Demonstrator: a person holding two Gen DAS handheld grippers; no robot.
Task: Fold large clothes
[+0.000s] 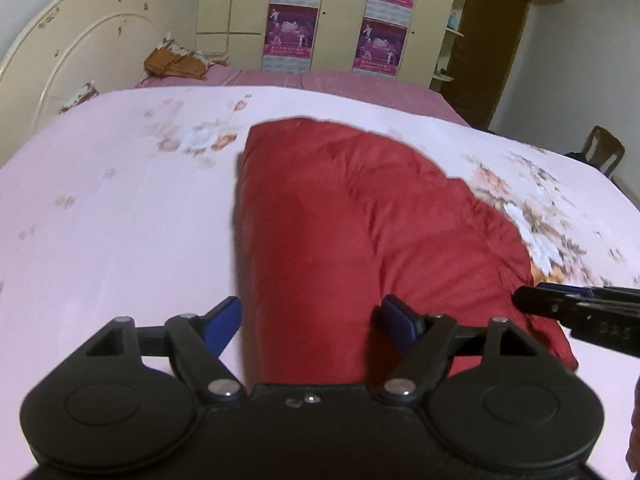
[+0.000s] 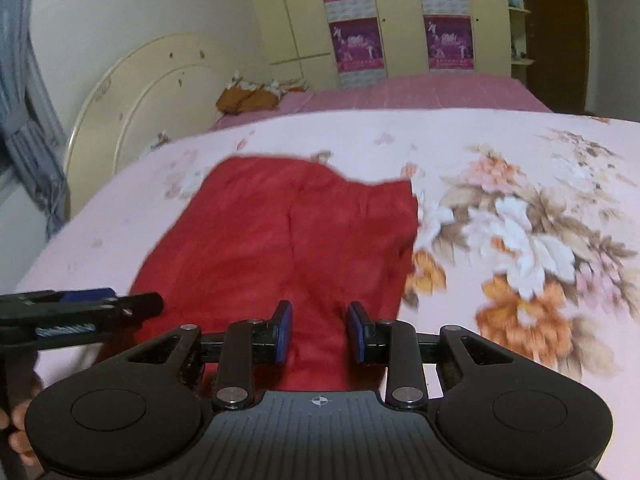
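1. Red garment (image 1: 340, 216), spread on the bed's pink floral sheet (image 1: 120, 200), bunched and rumpled, far edge blurred.
2. Left gripper (image 1: 312, 320) low over the near end of the garment; blue-padded fingers (image 1: 222, 322) wide apart, red cloth lying between them, nothing clamped.
3. Right gripper (image 2: 320, 332) also at the garment's near end; fingers (image 2: 283, 330) parted with a narrower gap, cloth showing between the pads, no contact on either pad discernible.
4. Seen from the left wrist view, right gripper entering from the right edge, tip just beside the garment's right border.
5. Beyond the sheet: darker pink bedspread (image 1: 340, 78), cream headboard (image 1: 72, 48), orange cloth (image 1: 172, 62) near it, wardrobe with purple posters (image 1: 288, 32), wooden chair (image 1: 604, 150) at far right.
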